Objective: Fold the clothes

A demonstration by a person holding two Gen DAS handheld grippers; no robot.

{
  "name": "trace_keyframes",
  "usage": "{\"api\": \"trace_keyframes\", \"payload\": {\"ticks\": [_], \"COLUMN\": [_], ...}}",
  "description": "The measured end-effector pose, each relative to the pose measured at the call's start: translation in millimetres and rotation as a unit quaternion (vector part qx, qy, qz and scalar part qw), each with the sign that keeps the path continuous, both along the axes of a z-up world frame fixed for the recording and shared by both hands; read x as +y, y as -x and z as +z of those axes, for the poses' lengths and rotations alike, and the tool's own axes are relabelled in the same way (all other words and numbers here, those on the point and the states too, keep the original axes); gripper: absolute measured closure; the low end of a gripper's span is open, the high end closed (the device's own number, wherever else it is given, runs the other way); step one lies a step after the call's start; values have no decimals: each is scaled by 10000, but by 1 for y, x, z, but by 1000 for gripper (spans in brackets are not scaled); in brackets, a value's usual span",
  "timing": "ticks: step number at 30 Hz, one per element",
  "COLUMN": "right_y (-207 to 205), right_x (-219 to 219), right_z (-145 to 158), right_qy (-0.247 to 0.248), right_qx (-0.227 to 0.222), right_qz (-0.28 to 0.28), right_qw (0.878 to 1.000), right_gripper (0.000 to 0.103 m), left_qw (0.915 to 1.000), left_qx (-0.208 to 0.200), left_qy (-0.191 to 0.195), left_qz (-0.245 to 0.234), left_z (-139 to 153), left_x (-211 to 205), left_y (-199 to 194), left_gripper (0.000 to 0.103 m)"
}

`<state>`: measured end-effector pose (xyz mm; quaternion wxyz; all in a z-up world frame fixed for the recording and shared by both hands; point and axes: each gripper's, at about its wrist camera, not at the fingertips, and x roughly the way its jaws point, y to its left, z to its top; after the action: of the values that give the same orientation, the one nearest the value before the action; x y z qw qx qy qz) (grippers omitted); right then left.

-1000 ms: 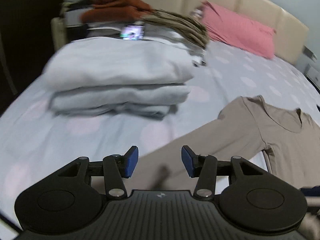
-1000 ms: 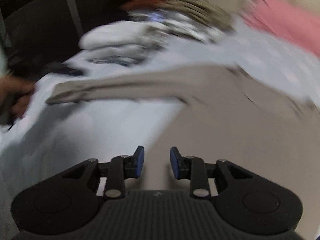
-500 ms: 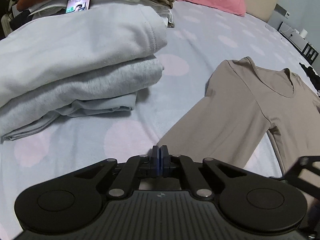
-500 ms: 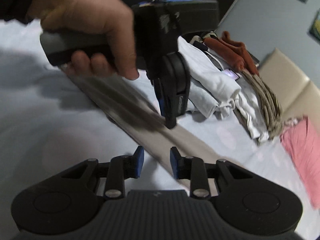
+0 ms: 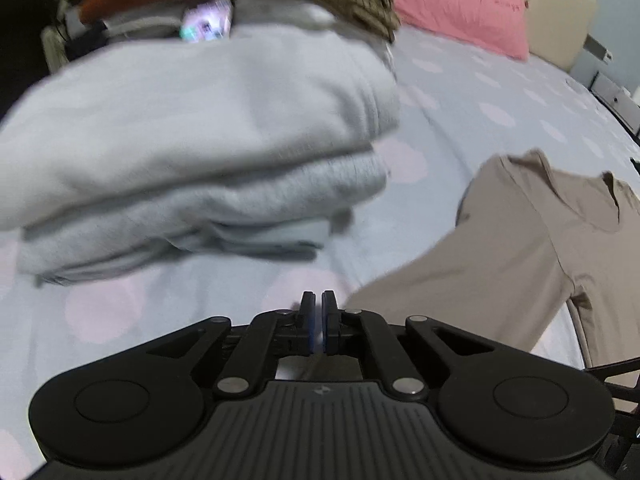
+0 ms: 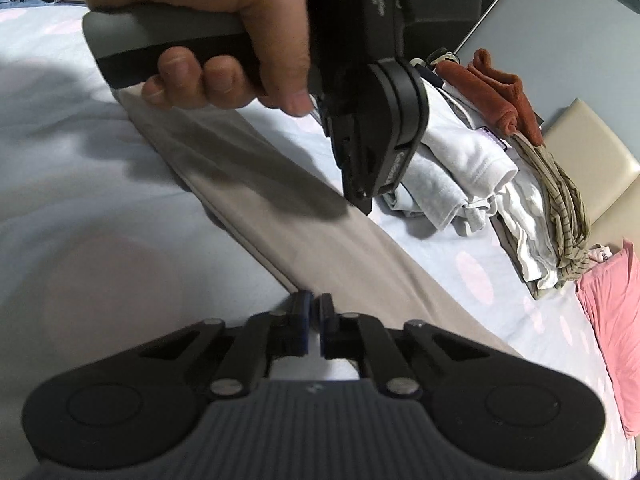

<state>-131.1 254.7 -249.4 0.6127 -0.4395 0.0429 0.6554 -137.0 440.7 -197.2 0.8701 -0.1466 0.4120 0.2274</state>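
Note:
A beige long-sleeved shirt (image 5: 540, 240) lies flat on the dotted bedsheet (image 5: 480, 80), one sleeve (image 6: 260, 184) stretched out towards me. My left gripper (image 5: 318, 314) is shut on that sleeve's far edge. In the right wrist view the left gripper (image 6: 362, 200), held by a person's hand (image 6: 224, 20), has its tip down on the cloth. My right gripper (image 6: 315, 312) is at the sleeve's near edge. Its jaws are closing and only a slim gap shows between the pads, with the cloth's edge at the tips.
A stack of folded grey and white clothes (image 5: 192, 140) sits just beyond the left gripper, with a lit phone (image 5: 206, 20) and rust and striped garments (image 6: 560, 184) behind. A pink pillow (image 5: 448, 4) leans on the cream headboard (image 5: 560, 12).
The left jaws went from wide open to shut at the sleeve. The right view swung round to face the left gripper and hand, and the right jaws drew nearly together.

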Motion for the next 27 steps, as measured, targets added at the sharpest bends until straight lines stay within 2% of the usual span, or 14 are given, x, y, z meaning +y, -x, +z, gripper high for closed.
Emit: {"api": "trace_keyframes", "payload": {"ticks": [1,4,6,8,9,11,13,15,17,20,22,27], "right_y": [-1,-3,-4,-6,-8,-11,-15,-17,-19,-16,-14,-12], "right_x": [0,-2,-9,-18,-23,-34,-46,-58,-70,-82,-89,-100], "right_z": [1,6,12,18,21,25,28,31,34,36,37,41], "right_qy": [-15,-104,-224,-326,-379,-478,-575,-519,-457,-395,-379,-399], "right_qx": [24,158,331,603,765,1104,1523,1858,2185,2277,2288,2306], "right_qz": [-7,-61,-147,-331,-456,-731,-1049,-1192,-1326,-1311,-1299,-1337], "right_qw": [10000,9998,9991,9971,9953,9900,9811,9739,9657,9641,9640,9630], "right_gripper": [96,96,96,91,89,78,71,71,70,70,69,68], "left_qw": [9999,9969,9926,9868,9833,9752,9659,9560,9479,9361,9350,9400], "left_qx": [-73,-343,-480,-557,-582,-552,-515,-578,-616,-631,-696,-486], "left_qy": [-98,-370,-445,-395,-331,-215,-88,92,8,-371,-433,-505], "left_qz": [100,598,1027,1471,1695,2133,2536,2875,3126,3441,3451,3339], "left_z": [6,24,30,29,25,17,9,1,-3,0,1,-6], "left_x": [-1,-4,-6,-8,-10,-12,-12,-8,-5,0,4,2], "left_y": [6,42,70,100,115,138,156,171,180,187,189,185], "left_gripper": [100,88,67,50,49,49,49,49,50,51,51,52]}}
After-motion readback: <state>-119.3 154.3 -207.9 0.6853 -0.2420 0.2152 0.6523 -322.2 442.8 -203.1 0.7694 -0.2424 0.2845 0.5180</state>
